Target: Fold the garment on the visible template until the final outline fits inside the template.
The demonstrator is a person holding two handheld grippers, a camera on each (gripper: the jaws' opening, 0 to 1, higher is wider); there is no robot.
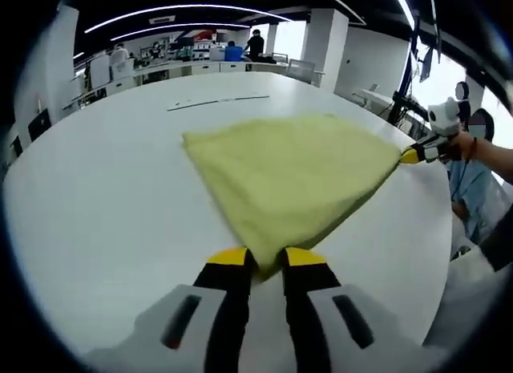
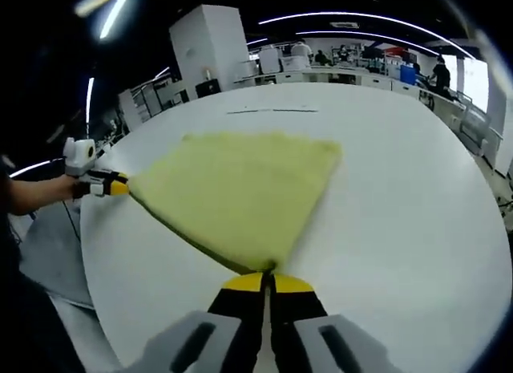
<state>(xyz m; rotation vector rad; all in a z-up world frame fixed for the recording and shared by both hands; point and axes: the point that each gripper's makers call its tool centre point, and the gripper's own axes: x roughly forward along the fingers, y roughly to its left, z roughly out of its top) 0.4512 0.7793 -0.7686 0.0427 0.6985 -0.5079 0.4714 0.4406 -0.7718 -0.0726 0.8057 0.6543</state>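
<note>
I pinch one near corner of the yellow garment (image 1: 292, 176) in my left gripper (image 1: 264, 259), the other in my right gripper (image 2: 267, 277), both clamped; the cloth spreads toward twelve o'clock on the white table (image 1: 104, 196). Lifting evenly should keep the fold square. The right gripper view alone shows a grey sheet (image 2: 52, 245) at nine o'clock.

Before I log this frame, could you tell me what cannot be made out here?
- Template outline: no marking can be made out around the yellow cloth on the white table in either view.
- Cloth corners: pinched inside the left gripper and right gripper.
- Thin dark line: too small to identify.
</note>
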